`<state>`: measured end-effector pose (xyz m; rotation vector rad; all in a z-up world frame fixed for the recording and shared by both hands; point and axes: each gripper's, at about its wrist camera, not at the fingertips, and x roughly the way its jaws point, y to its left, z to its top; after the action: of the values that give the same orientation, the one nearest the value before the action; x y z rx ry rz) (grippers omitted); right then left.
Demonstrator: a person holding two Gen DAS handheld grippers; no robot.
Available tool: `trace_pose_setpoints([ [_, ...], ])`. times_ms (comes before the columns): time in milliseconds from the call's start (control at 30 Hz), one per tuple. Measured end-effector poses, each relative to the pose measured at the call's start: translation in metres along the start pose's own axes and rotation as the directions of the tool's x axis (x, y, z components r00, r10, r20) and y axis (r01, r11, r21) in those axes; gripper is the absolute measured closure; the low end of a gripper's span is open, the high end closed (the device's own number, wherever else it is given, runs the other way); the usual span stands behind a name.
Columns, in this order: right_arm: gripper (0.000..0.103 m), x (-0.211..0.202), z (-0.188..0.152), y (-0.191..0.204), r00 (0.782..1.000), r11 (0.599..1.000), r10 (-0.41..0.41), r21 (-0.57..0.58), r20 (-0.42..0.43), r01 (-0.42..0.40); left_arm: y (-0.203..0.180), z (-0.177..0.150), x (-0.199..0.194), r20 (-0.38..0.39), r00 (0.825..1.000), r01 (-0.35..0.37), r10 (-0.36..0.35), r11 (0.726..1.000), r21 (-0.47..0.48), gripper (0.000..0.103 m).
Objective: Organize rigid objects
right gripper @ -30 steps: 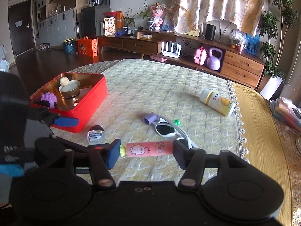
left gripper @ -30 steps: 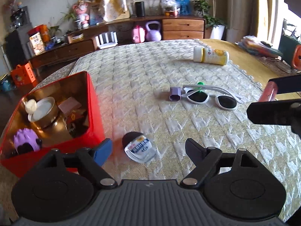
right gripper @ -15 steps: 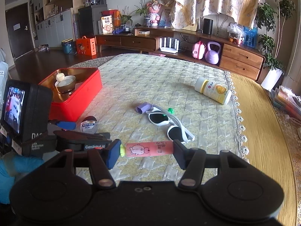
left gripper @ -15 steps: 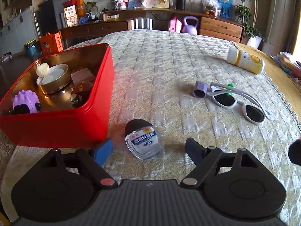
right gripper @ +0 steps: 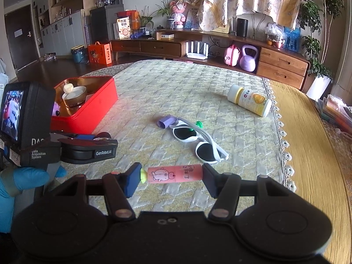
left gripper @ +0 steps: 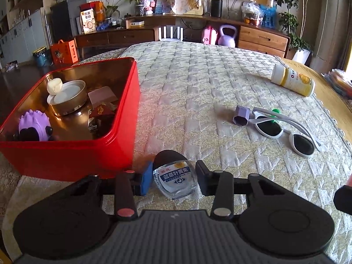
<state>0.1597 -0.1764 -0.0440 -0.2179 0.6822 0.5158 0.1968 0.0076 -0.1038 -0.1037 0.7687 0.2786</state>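
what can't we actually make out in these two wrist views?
- Left claw contact: closing around the small glass bottle; left wrist view shows a sliver of gap at the pads.
- Same bottle, right wrist view: almost wholly hidden behind the left claw body.
- Red tin contents: near wall cuts off the purple toy and items behind it.
- Pink tube handwriting: too small.
- Yellow bottle label: blurred.

Purple toy [left gripper: 34,123] half hidden behind red tin [left gripper: 72,156] wall; small bottle [left gripper: 175,178] label print unreadable.
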Motion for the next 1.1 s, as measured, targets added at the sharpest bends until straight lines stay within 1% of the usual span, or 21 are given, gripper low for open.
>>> trace_pose_setpoints([
  [233,0.044,-0.004,0.000,0.006,1.000,1.000,-0.006,-0.013,0.001,0.006,0.004,0.000,-0.013,-0.007,0.999,0.033,-0.032,0.999,0.034,0.062],
  [300,0.044,-0.006,0.001,0.009,1.000,1.000,-0.008,-0.018,0.004,0.008,0.006,0.001,-0.020,-0.019,0.998,0.054,-0.053,0.998,0.043,0.062],
  [367,0.044,-0.008,0.003,0.013,1.000,1.000,-0.009,-0.024,0.009,0.009,0.009,0.003,-0.027,-0.039,0.995,0.094,-0.092,0.995,0.042,0.062],
  [500,0.044,-0.014,0.008,0.018,1.000,0.999,-0.009,-0.035,0.023,0.010,0.013,0.008,-0.047,-0.010,0.990,0.140,-0.140,0.988,0.065,0.062],
  [633,0.044,-0.018,0.013,0.026,0.999,0.999,-0.005,-0.046,0.034,0.007,0.023,0.018,-0.063,0.016,0.986,0.164,-0.166,0.984,0.068,0.062],
  [767,0.044,-0.019,0.022,0.038,0.999,0.998,0.013,-0.068,0.045,-0.010,0.036,0.034,-0.072,0.028,0.987,0.158,-0.160,0.985,0.068,0.062],
  [867,0.044,-0.016,0.032,0.051,0.998,0.996,0.032,-0.088,0.054,-0.028,0.052,0.049,-0.072,0.015,0.988,0.156,-0.157,0.987,0.031,0.062],
  [1000,0.044,-0.008,0.046,0.073,0.996,0.990,0.060,-0.128,0.061,-0.052,0.074,0.066,-0.069,0.043,0.992,0.118,-0.119,0.993,0.014,0.062],
  [1100,0.044,0.001,0.056,0.090,0.995,0.985,0.080,-0.157,0.062,-0.069,0.100,0.080,-0.064,0.058,0.994,0.090,-0.089,0.996,-0.010,0.062],
])
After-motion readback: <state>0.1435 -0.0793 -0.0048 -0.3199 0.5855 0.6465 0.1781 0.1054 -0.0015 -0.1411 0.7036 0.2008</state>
